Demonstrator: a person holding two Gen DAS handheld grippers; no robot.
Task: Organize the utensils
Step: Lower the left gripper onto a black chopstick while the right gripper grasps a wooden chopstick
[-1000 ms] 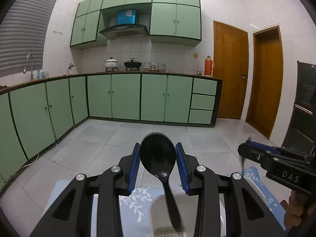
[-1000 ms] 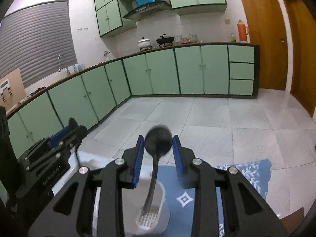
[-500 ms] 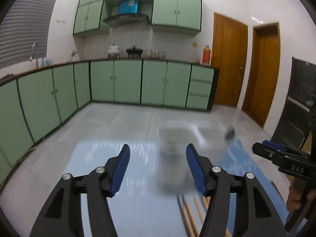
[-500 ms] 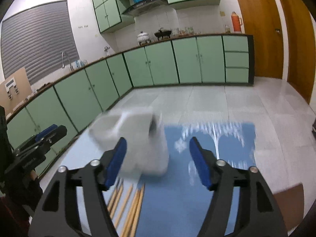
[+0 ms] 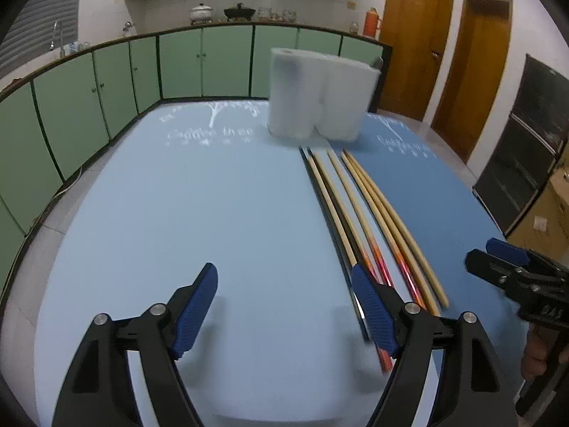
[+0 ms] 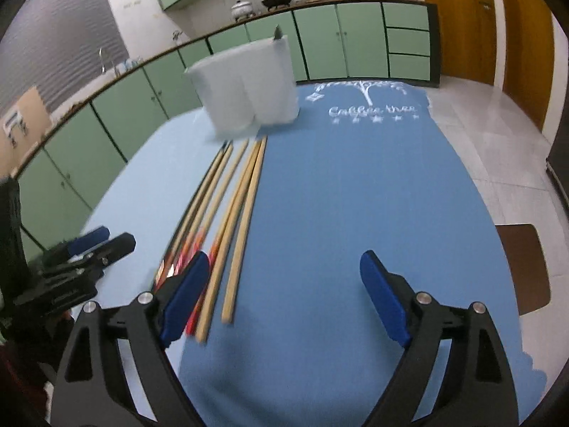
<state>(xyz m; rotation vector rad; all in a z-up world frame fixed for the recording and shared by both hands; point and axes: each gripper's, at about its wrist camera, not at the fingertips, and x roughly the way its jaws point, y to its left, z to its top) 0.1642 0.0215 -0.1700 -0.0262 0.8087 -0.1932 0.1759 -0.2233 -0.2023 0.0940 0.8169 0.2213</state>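
Your left gripper [image 5: 284,306] hangs over the pale blue cloth [image 5: 177,213] with its blue pads spread wide. The jaws have just been opening, and nothing sits between them, only bare cloth. The right-hand pad [image 5: 373,311] lies in front of the near ends of the chopsticks [image 5: 359,213], and you cannot tell from this view whether it touches them.

The chopsticks lie in a loose bundle along the seam between the pale cloth and the darker blue cloth [image 6: 355,195], side by side, tips pointing away from you toward the white utensil holder [image 5: 320,96]. There look to be about 6, some plain wood, some with red and orange painted ends; blur keeps the count unsure. The holder stands upright at the far end of the table, just beyond the tips, smeared by motion, with a dark utensil tip [image 6: 277,32] poking above its rim.

Your right gripper [image 6: 284,295] is likewise released, jaws just opened wide over the dark cloth, empty. Its left pad [image 6: 181,295] sits just beside the chopsticks' near ends.
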